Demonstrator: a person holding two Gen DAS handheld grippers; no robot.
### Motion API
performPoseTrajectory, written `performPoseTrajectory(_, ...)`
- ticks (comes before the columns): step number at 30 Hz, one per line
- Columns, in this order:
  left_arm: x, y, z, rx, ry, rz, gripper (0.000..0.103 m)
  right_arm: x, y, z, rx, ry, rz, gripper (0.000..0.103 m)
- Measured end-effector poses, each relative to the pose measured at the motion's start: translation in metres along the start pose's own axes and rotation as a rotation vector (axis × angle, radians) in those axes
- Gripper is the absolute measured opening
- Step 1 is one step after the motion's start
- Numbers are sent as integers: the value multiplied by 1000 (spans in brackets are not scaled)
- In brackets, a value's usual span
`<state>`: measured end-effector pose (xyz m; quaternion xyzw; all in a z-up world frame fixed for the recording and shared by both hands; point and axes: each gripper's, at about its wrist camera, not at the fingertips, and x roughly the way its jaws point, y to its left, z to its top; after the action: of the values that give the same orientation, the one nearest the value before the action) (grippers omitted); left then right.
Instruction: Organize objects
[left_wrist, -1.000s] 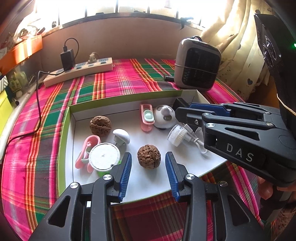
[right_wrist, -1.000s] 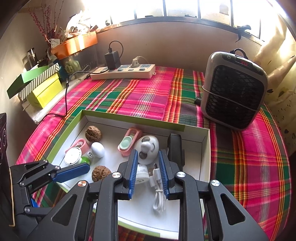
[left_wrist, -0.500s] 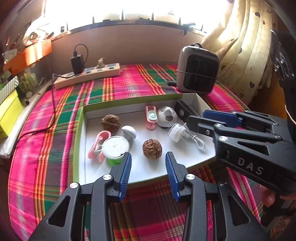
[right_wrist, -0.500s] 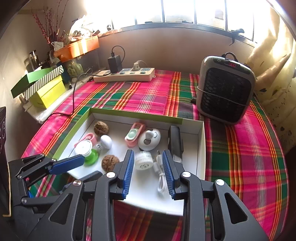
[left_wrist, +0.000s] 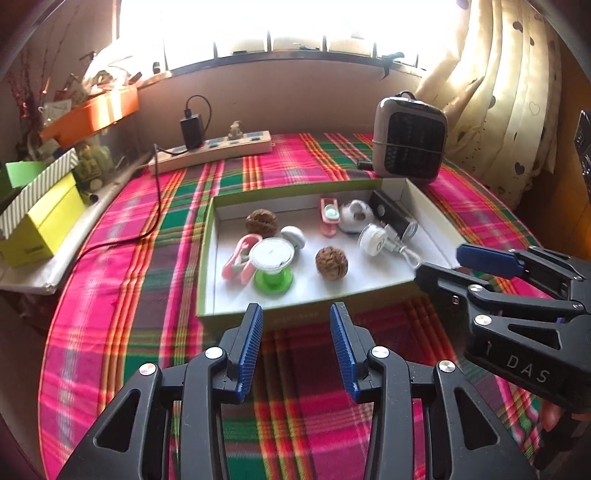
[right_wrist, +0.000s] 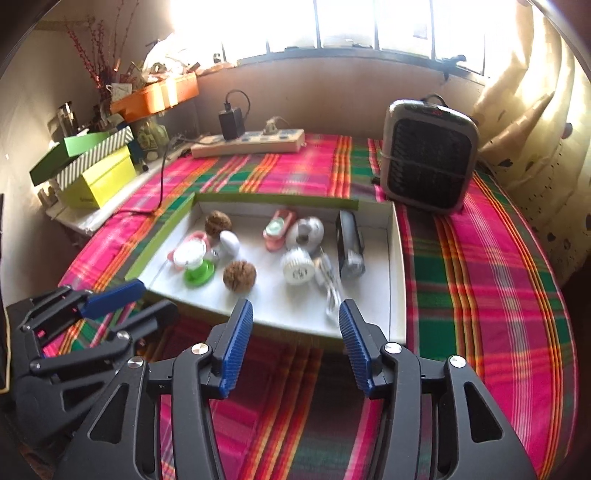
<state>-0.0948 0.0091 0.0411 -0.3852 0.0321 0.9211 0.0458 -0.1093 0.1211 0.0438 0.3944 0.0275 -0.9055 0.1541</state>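
A shallow green-edged box (left_wrist: 207, 236) (right_wrist: 397, 258) with a white floor lies on the plaid cloth. In it are two walnuts (left_wrist: 331, 263) (left_wrist: 261, 223), a green spool with a white top (left_wrist: 272, 263), a pink clip (left_wrist: 236, 258), a white mushroom-shaped piece (left_wrist: 293, 236), a pink case (left_wrist: 329, 216), a round white gadget (left_wrist: 355, 216), a white bulb with cable (left_wrist: 373, 240) and a black device (left_wrist: 391, 216). My left gripper (left_wrist: 296, 328) is open and empty, short of the box's near edge. My right gripper (right_wrist: 295, 328) is open and empty, also short of the near edge.
A grey heater (right_wrist: 428, 155) stands behind the box on the right. A power strip with a black charger (right_wrist: 247, 144) lies at the back. Yellow and green boxes (right_wrist: 96, 173) sit on a ledge at the left. Curtains (left_wrist: 498, 92) hang at the right.
Both grippers have pulled back from over the box to in front of its near edge. The right gripper has opened wider. The items in the box have not moved.
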Motion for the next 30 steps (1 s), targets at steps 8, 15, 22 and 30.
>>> performPoseTrajectory(8, -2, 3, -22, -3, 36, 31, 36, -2, 0, -25, 14, 51, -35, 51)
performPoseTrajectory(15, -4, 6, -41, -18, 61, 34, 36, -4, -2, -45, 36, 82, -49, 51)
performPoseTrajectory(22, -2, 4, -52, -35, 86, 34, 37, -8, 1, -59, 34, 87, -70, 53)
performPoseTrajectory(30, -5, 1, -57, -57, 81, 49, 38, -10, 2, -71, 33, 96, -97, 58)
